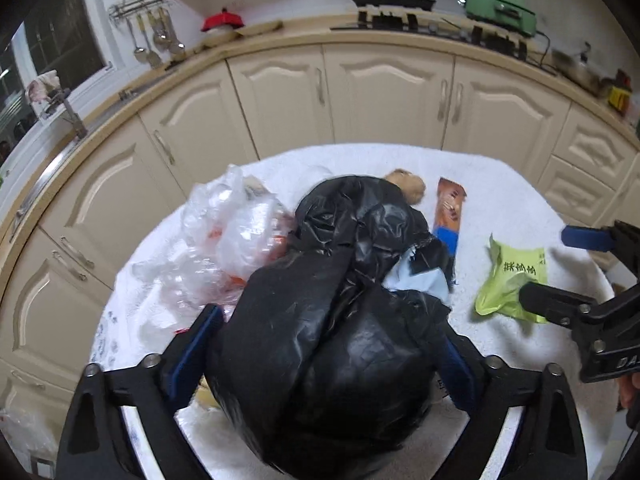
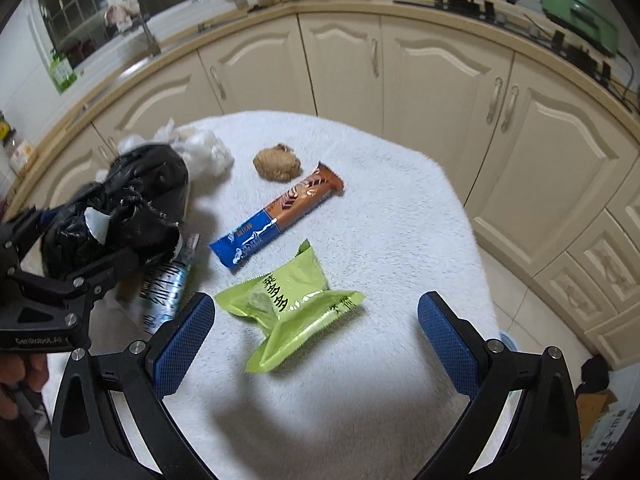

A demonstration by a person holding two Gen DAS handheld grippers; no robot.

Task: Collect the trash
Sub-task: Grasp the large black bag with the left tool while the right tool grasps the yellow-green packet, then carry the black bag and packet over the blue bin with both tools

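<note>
A crumpled black trash bag (image 1: pixel 320 320) lies on the white-towelled round table (image 1: pixel 504 184). My left gripper (image 1: pixel 332 326) is shut on it, its blue pads against the bag's two sides; the right wrist view shows the same gripper (image 2: pixel 80 236) and bag (image 2: pixel 120 200). My right gripper (image 2: pixel 316 304) hangs open just above a green snack wrapper (image 2: pixel 288 312), not touching it. Farther back lie a brown-and-blue bar wrapper (image 2: pixel 280 216) and a brown crumpled ball (image 2: pixel 278 164). Under the bag's edge a printed bottle (image 2: pixel 168 284) lies partly hidden.
Clear crumpled plastic bags (image 1: pixel 232 236) sit to the left of the black bag. Cream kitchen cabinets (image 2: pixel 432 92) curve behind the table under a worktop with a hob. To the right the table edge (image 2: pixel 486 280) drops to a tiled floor with boxes (image 2: pixel 600 412).
</note>
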